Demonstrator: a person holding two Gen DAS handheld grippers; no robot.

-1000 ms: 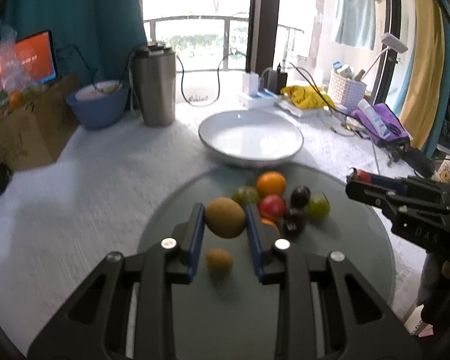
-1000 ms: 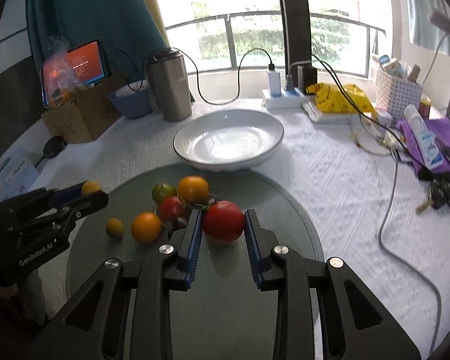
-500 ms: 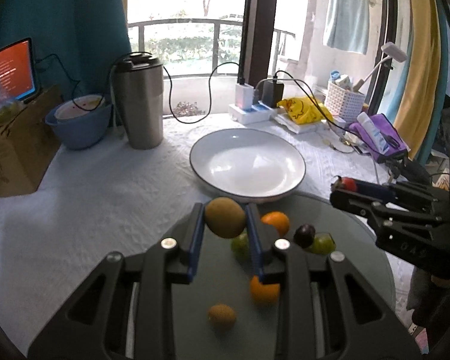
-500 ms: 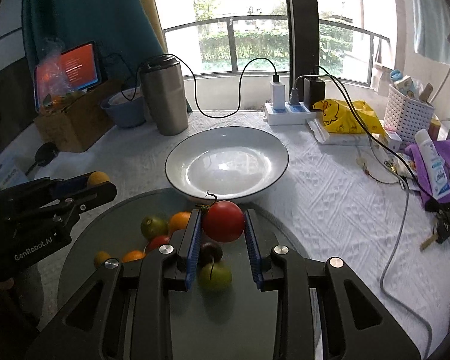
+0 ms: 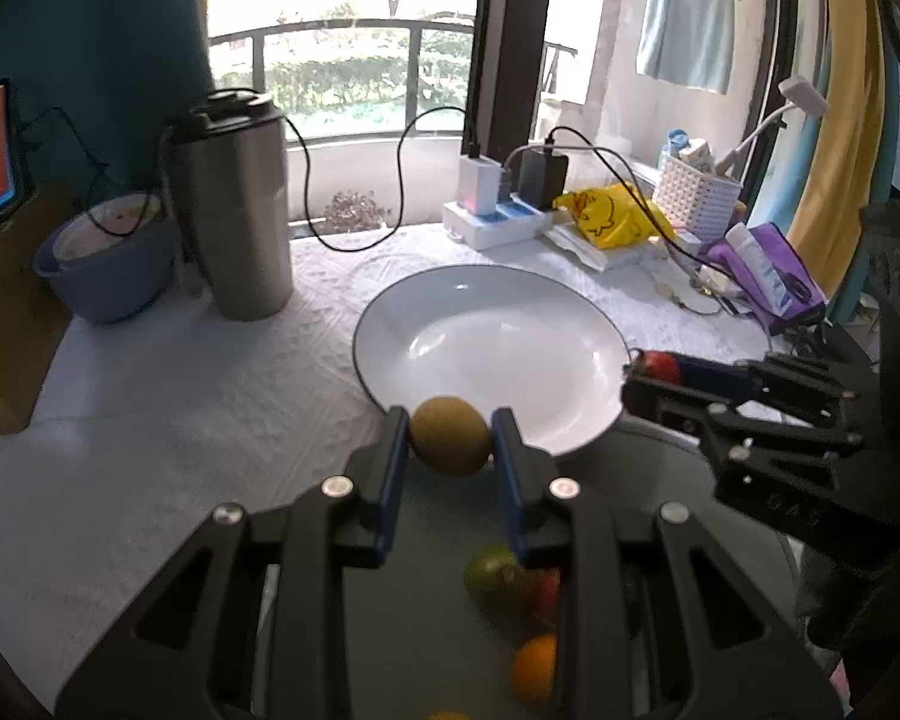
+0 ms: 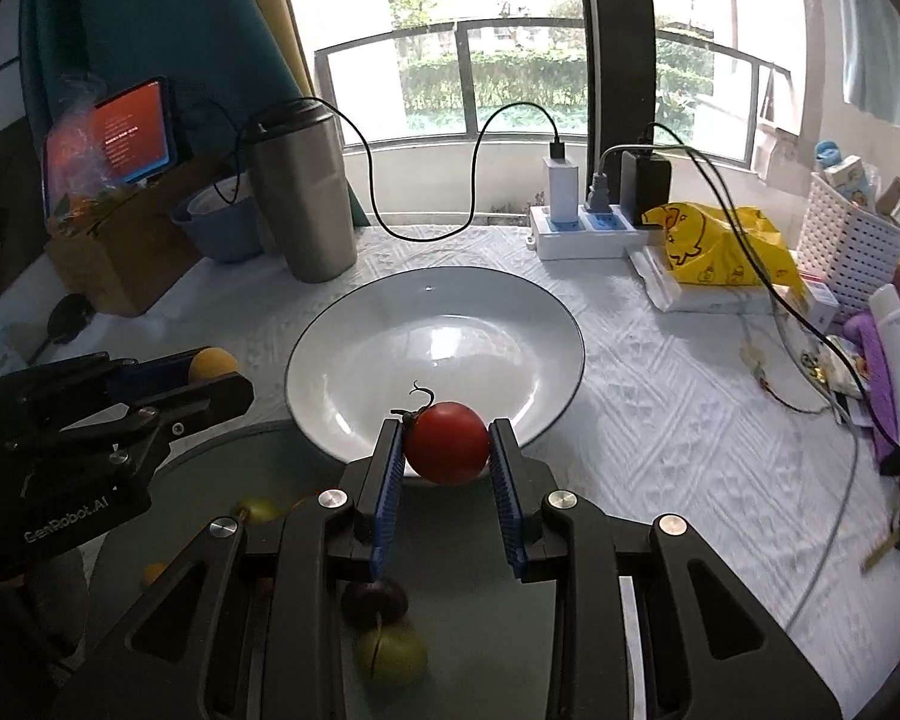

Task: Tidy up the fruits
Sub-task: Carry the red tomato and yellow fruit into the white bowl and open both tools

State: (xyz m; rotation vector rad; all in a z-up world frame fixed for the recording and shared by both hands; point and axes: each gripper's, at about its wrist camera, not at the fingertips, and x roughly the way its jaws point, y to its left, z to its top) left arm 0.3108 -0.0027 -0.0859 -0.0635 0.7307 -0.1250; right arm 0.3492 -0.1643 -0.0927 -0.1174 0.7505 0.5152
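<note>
Both claws carry fruit: the left claw (image 5: 451, 441) grips a brown fruit (image 5: 451, 435), the right claw (image 6: 446, 443) a red tomato (image 6: 447, 443), with the white plate (image 6: 546, 324) straight ahead at twelve o'clock.

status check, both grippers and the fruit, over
Left gripper shut on round brown fruit. Right gripper shut on red tomato. Both at near rim of empty white plate. Nothing in the way.
</note>
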